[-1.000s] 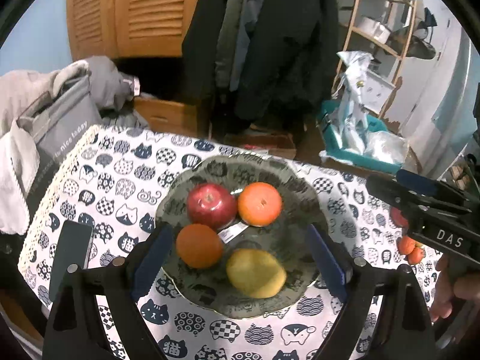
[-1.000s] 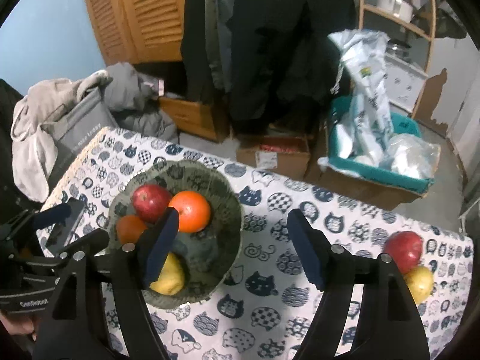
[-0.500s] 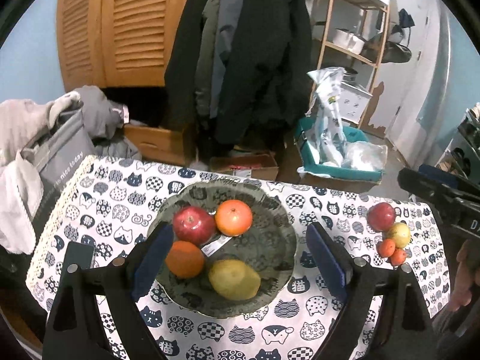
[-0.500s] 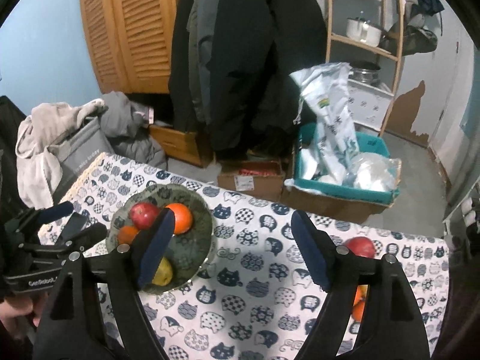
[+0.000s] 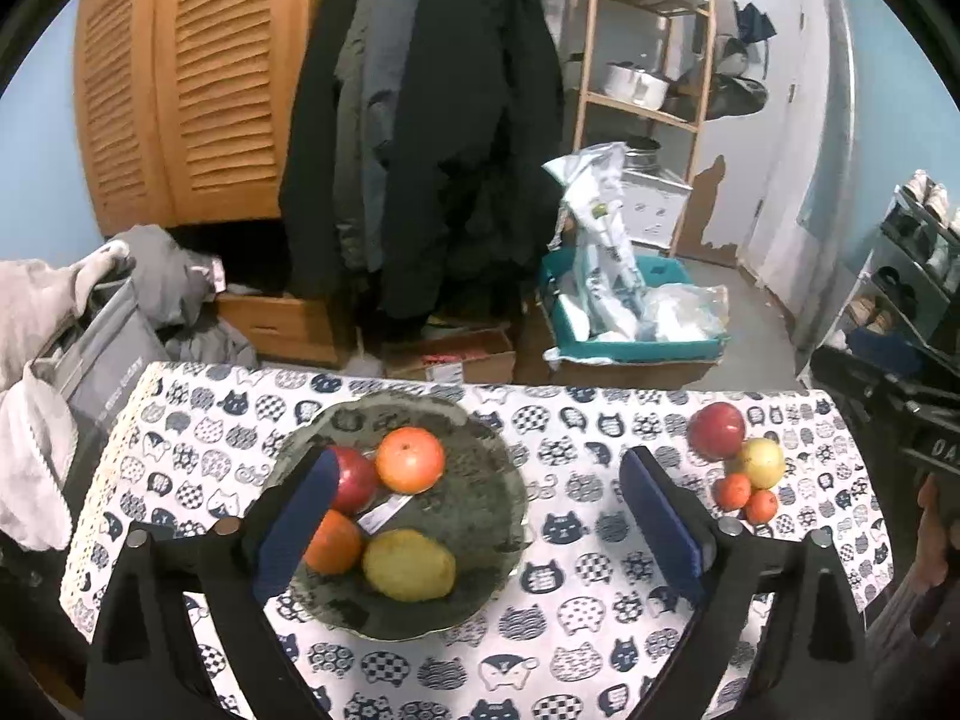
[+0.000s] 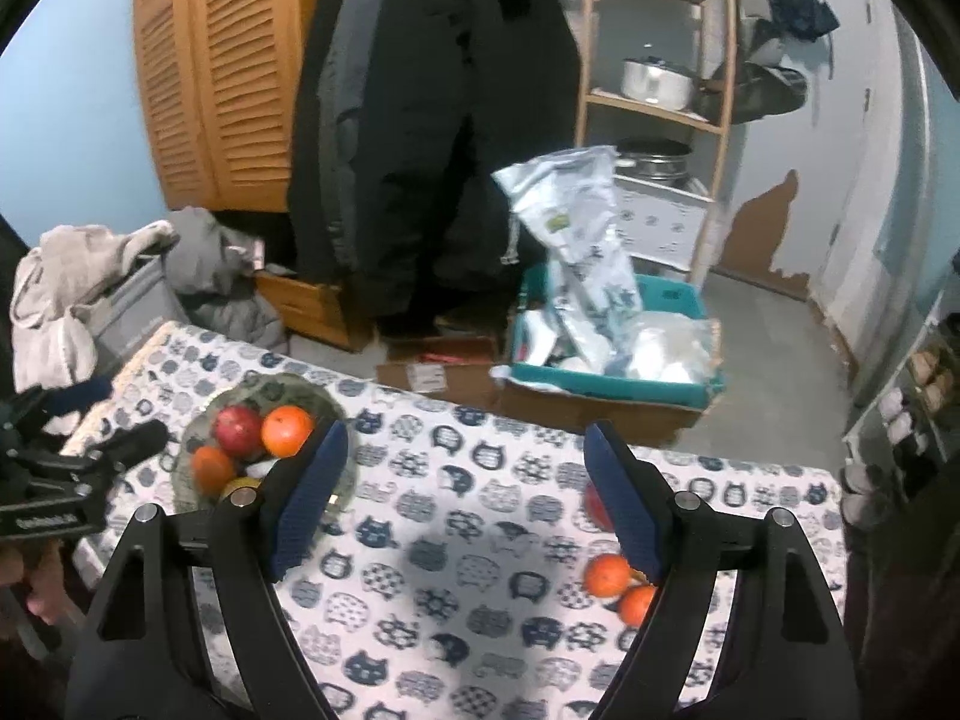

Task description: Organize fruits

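A dark grey-green plate [image 5: 480,516] on the cat-print tablecloth [image 5: 600,600] holds a red apple [image 5: 357,477], two oranges [image 5: 411,459] and a yellow fruit [image 5: 408,564]. Near the table's right end lie a red apple [image 5: 716,429], a yellow apple [image 5: 762,462] and two small tangerines [image 5: 732,491]. My left gripper [image 5: 480,456] hangs above the plate, its jaws opening with nothing between them. My right gripper [image 6: 467,438] is open and empty over the middle of the table. Its right finger partly hides the red apple [image 6: 591,504] above the tangerines [image 6: 606,573].
Beyond the table's far edge, a teal crate [image 5: 630,336] of plastic bags and a cardboard box [image 5: 456,360] sit on the floor. A grey bag [image 5: 102,360] with clothes stands at the left. Dark coats [image 5: 432,150] hang behind. A hand [image 5: 936,516] shows at the right edge.
Both grippers have risen and drawn back from the table, so the plate looks smaller. The loose fruits at the right came fully into the left view. Both pairs of jaws stand wider.
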### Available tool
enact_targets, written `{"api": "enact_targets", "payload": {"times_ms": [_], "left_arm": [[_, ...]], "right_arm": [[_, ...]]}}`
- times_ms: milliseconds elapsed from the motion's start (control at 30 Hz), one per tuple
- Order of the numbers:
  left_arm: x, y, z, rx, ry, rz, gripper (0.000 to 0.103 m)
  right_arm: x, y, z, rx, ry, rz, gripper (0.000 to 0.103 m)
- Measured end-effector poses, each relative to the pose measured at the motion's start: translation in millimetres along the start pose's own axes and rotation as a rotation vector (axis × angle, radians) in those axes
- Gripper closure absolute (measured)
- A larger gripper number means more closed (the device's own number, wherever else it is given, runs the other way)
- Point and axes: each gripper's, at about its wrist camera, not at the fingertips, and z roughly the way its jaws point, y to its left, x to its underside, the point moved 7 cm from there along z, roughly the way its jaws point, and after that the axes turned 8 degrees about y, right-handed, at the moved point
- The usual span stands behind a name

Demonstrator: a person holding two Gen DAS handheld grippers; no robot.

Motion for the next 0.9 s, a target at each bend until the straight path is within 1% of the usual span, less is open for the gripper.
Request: {"api": "enact_targets", "payload": {"times_ms": [167, 300, 500, 700, 800, 900], "left_arm": [[-6.2, -27.6, -5.1, 0.009, -0.019, 0.052, 0.005], [-8.9, -50.6, -4.8, 0.028, -0.023, 0.086, 0.001], [-9.0, -84.1, 1.6, 0.041, -0.010, 0.138, 0.001], [-10.2, -110.6, 5.8, 0.061, -0.004, 0.166, 0.001], [-10.7, -123.0, 10.0, 0.097, 0.018, 0.163, 0.001], [-10.8, -134.6, 16.7, 0.116, 0.035, 0.165, 0.001]], "right_arm": [[9.1, -26.6, -11.3, 0.024, -0.008, 0.038, 0.022], [17.7, -49.2, -19.2, 0.049, -0.011, 0.068, 0.021], [30.2, -76.4, -28.6, 0.088, -0.012, 0.103, 0.021], [45.7, -103.0, -33.6, 0.129, 0.000, 0.138, 0.020], [54.1, -115.1, -34.6, 0.148, 0.011, 0.151, 0.020], [63.1, -127.0, -32.9, 0.158, 0.028, 0.168, 0.020]]}}
